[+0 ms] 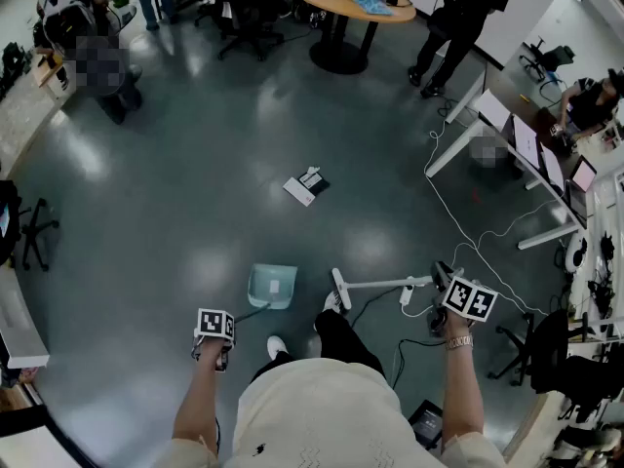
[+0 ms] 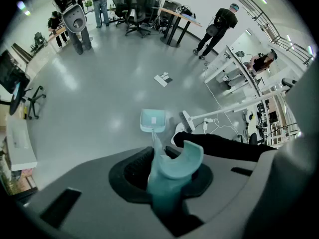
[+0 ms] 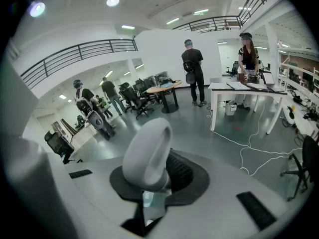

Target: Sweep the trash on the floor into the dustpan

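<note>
Left gripper view: left gripper (image 2: 168, 177) jaws are closed on the teal dustpan (image 2: 152, 120) handle, pan on the floor (image 1: 185, 174) just beside the broom (image 1: 382, 284) head. Right gripper (image 3: 148, 185) clamps the broom's white handle end. Trash (image 1: 306, 185) lies well ahead of the pan; white cable (image 1: 450, 217) trails near the desk (image 1: 517, 136) on the right.

Both arms reach forward and down from the torso (image 1: 322, 417), bare forearms held apart on either side. The left gripper (image 1: 222, 344) sits at the end of the left forearm (image 1: 195, 398), with its marker cube (image 1: 214, 325) facing up. Its jaws are clamped on the teal dustpan handle (image 2: 167, 176), which runs straight ahead of them. The right gripper (image 1: 444, 283) is held out ahead of a wrist wearing a watch (image 1: 458, 342). Its jaws are closed on the white looped broom handle (image 3: 147, 156), which stands up between them.
</note>
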### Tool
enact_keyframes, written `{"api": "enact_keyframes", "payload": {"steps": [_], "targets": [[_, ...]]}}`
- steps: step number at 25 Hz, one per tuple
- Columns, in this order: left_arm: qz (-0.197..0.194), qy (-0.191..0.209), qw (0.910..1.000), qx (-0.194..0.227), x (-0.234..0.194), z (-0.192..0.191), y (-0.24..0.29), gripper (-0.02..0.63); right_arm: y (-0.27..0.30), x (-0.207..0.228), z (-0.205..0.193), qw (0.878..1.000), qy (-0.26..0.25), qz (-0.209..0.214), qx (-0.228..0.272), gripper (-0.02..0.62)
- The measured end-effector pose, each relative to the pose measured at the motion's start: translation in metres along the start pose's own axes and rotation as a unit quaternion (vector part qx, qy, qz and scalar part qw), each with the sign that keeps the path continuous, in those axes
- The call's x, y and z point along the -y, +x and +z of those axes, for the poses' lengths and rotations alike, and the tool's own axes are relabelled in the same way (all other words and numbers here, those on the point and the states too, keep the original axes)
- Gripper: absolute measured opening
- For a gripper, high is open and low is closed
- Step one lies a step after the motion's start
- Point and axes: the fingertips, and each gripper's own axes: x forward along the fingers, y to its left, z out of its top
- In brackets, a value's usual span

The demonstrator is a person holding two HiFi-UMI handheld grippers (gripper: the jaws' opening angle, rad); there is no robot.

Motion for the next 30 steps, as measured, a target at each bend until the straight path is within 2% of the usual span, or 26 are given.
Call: {"api": "enact_keyframes", "payload": {"steps": [5,8,10,14,17,22,25,26,27,28,30], "targets": [[0.007,-0.017,0.9997,0.013,0.031,0.091,0.013,0.091,0.077,0.035,0.074,0.999,-0.026,0.022,-0.003,0.064],[0.028,-0.043,0.9984,0.025,0.04,0.141,0.006,0.091,0.12,0.058,0.116,0.999,-0.03,0.034,-0.01,0.064],[0.049,-0.041,0.9976,0.029,0.045,0.175,0.001,0.091,0.143,0.07,0.142,0.999,-0.037,0.034,-0.012,0.064],[0.083,-0.009,0.9959,0.033,0.048,0.236,-0.004,0.091,0.181,0.084,0.191,0.999,-0.042,0.022,-0.01,0.064],[0.091,0.013,0.9954,0.03,0.034,0.278,-0.002,0.091,0.212,0.084,0.212,0.999,-0.041,0.017,-0.018,0.064],[0.061,0.064,0.9958,0.025,-0.005,0.376,0.02,0.091,0.278,0.081,0.268,0.999,-0.037,-0.008,-0.02,0.064],[0.035,0.109,0.9934,0.013,-0.033,0.436,0.04,0.091,0.323,0.081,0.296,0.998,-0.025,-0.042,-0.027,0.064],[0.031,0.139,0.9897,0.01,-0.041,0.457,0.046,0.091,0.339,0.079,0.305,0.998,-0.02,-0.051,-0.025,0.064],[0.031,0.184,0.9824,0.006,-0.05,0.476,0.051,0.091,0.354,0.075,0.313,0.998,-0.016,-0.057,-0.02,0.064],[0.034,0.24,0.9702,0.001,-0.057,0.493,0.056,0.091,0.369,0.069,0.322,0.998,-0.015,-0.058,-0.013,0.064],[0.04,0.344,0.9379,-0.016,-0.062,0.518,0.062,0.091,0.397,0.055,0.34,0.998,-0.028,-0.052,0.003,0.064]]}}
